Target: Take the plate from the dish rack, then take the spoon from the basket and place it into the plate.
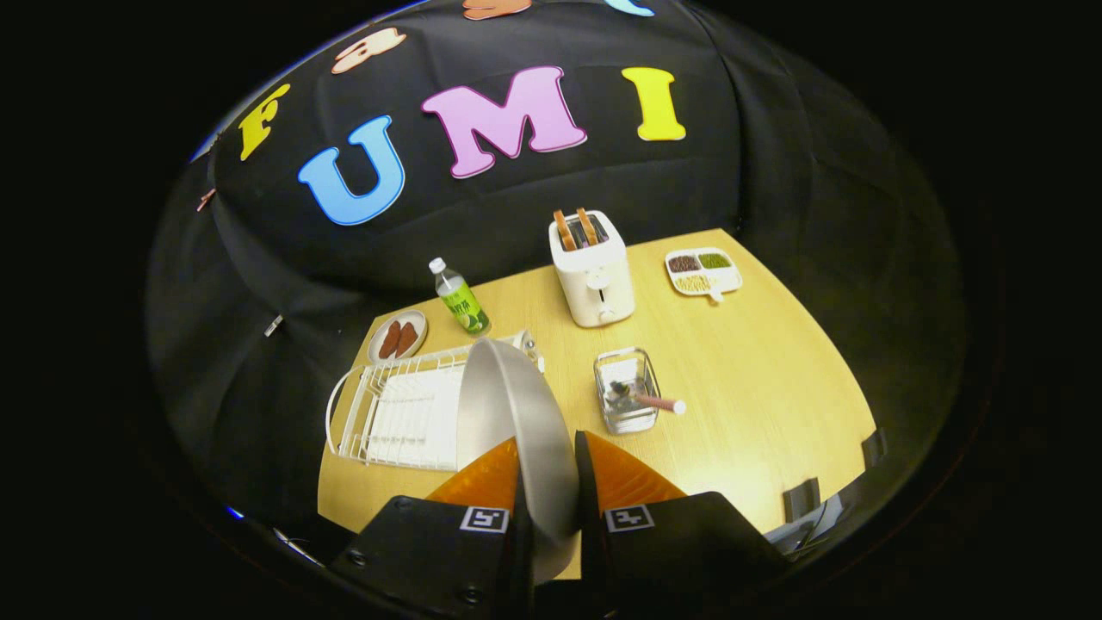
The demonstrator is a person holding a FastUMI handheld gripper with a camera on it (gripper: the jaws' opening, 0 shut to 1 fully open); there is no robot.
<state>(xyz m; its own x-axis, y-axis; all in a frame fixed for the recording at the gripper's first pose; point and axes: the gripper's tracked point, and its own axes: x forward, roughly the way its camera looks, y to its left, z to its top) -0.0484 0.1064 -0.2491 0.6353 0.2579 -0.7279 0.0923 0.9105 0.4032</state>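
My gripper is shut on the grey plate, which stands on edge between the two orange fingers and rises ahead of them, lifted above the table. The white wire dish rack lies just left of and behind the plate, its slots bare. To the right, beyond the fingers, stands a clear basket with the spoon in it; the spoon's pink handle leans out over the basket's right side.
A white toaster with two slices stands behind the basket. A green-labelled bottle and a small plate of sausages sit behind the rack. A divided snack tray lies far right on the wooden table.
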